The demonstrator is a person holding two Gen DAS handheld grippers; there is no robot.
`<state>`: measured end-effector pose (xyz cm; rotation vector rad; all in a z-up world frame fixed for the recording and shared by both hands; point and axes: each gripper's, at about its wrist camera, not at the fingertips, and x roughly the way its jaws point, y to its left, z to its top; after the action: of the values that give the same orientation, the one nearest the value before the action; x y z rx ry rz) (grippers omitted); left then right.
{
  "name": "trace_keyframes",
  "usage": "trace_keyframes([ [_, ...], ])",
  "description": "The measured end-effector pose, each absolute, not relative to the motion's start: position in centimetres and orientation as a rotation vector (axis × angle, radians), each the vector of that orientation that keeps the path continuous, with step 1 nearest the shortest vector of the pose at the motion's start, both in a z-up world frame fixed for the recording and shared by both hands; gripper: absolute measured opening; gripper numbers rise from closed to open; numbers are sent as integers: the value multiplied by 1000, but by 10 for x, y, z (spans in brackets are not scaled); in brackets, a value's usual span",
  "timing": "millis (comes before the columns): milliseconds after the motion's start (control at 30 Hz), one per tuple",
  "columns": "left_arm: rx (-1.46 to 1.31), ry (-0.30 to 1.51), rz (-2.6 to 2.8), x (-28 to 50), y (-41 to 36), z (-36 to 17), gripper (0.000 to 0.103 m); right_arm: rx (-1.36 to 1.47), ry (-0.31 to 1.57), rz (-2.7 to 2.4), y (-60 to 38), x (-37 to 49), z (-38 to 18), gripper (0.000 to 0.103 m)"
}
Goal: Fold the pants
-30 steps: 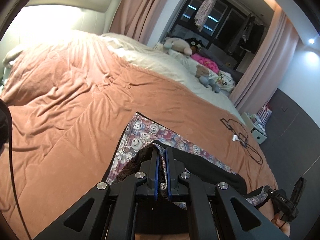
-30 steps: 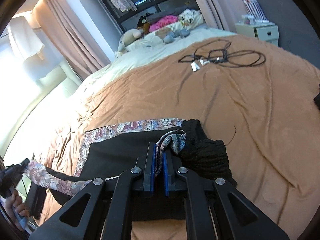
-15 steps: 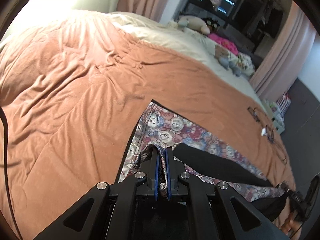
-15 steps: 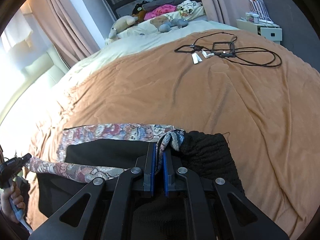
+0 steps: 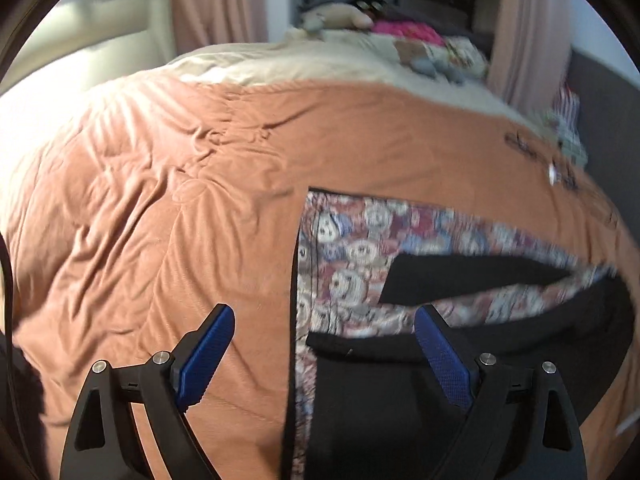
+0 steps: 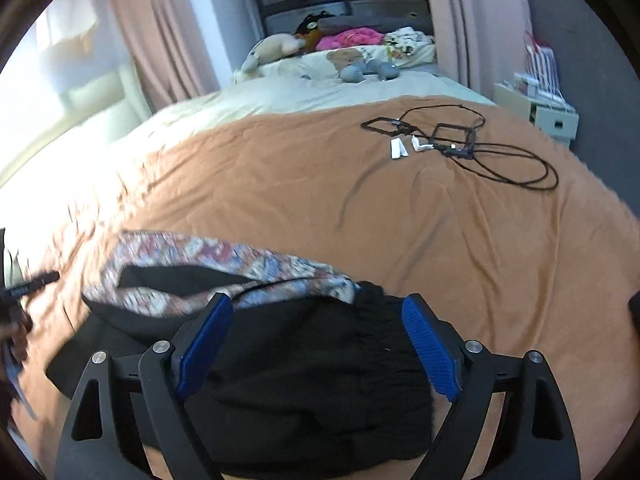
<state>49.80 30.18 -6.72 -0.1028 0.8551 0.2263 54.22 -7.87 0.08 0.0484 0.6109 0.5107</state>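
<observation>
The pants (image 5: 352,256) lie on the orange blanket, bear-patterned fabric outside and black lining showing where they are turned over. In the right wrist view the pants (image 6: 304,352) show a black gathered waistband end near my fingers and a patterned strip behind it. My left gripper (image 5: 324,332) is open and empty, over the pants' left edge. My right gripper (image 6: 316,320) is open and empty, straddling the black waistband end. The left gripper's tip (image 6: 36,282) shows at the far left of the right wrist view.
The orange blanket (image 5: 160,200) covers the bed, with a cream sheet (image 6: 304,88) and stuffed toys (image 6: 276,48) at the far end. Black cables and small white pieces (image 6: 452,144) lie on the blanket to the right. A white bedside cabinet (image 6: 548,116) stands beyond the bed's right edge.
Both grippers were shut on folds of the pants and have opened and let go. The pants now lie flat on the blanket, folded over.
</observation>
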Motion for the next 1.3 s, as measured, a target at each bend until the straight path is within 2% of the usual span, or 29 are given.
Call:
trace_keyframes([
  [533, 160, 1025, 106, 514, 291, -126, 89, -162, 722, 535, -84, 574, -15, 86],
  [600, 143, 1031, 102, 519, 296, -131, 84, -169, 739, 537, -82, 580, -19, 86],
  [667, 134, 1034, 105, 523, 299, -134, 74, -162, 749, 542, -81, 585, -21, 86],
  [733, 131, 1019, 103, 527, 300, -135, 71, -166, 746, 551, -79, 587, -22, 76],
  [767, 123, 1010, 101, 528, 301, -134, 70, -176, 751, 552, -78, 589, -22, 67],
  [900, 75, 978, 87, 535, 305, -133, 63, -147, 765, 570, -79, 594, -24, 48],
  [1000, 93, 958, 68, 540, 300, -132, 62, -155, 754, 571, -79, 594, -26, 47],
  [1033, 115, 950, 73, 542, 297, -132, 55, -160, 746, 571, -79, 593, -26, 45],
  [1067, 129, 944, 77, 543, 295, -131, 43, -164, 736, 570, -79, 592, -26, 38],
  [1100, 141, 930, 82, 545, 294, -130, 38, -170, 725, 559, -80, 591, -26, 25],
  [1167, 145, 908, 91, 547, 294, -124, 11, -159, 713, 547, -84, 592, -24, 16],
  [1300, 117, 878, 113, 548, 301, -109, 8, -140, 682, 543, -89, 588, -18, 9],
])
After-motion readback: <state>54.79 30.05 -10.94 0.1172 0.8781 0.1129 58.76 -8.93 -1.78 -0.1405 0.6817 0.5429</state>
